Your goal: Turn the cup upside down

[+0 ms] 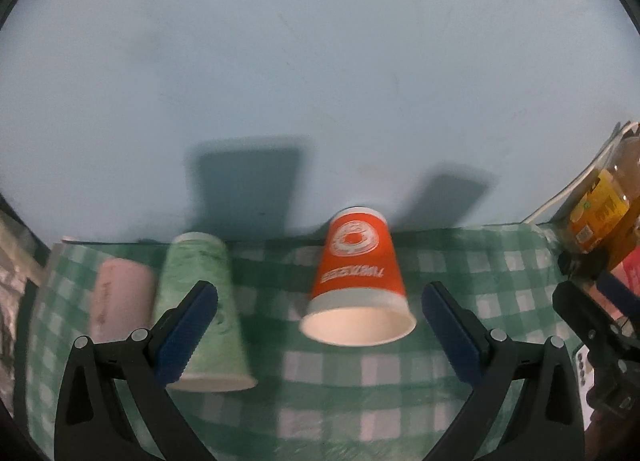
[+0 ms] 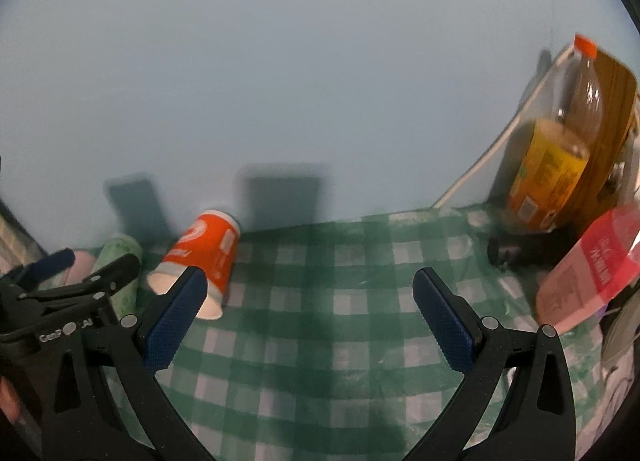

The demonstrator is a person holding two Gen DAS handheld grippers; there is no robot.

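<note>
While tilted, tapered orange paper cup [image 1: 357, 277] | checked cloth [image 1: 440, 381] | glossy bottle [image 2: 554, 157]

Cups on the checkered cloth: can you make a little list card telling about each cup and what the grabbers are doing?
orange cup: mouth down, tipped, rim partly off the cloth
green cup: upside down
pink cup: left of green, blurred
left gripper: open, empty, orange cup between fingers' line
right gripper: open, empty
bottle: upright, far right
cloth: green checkered
</note>
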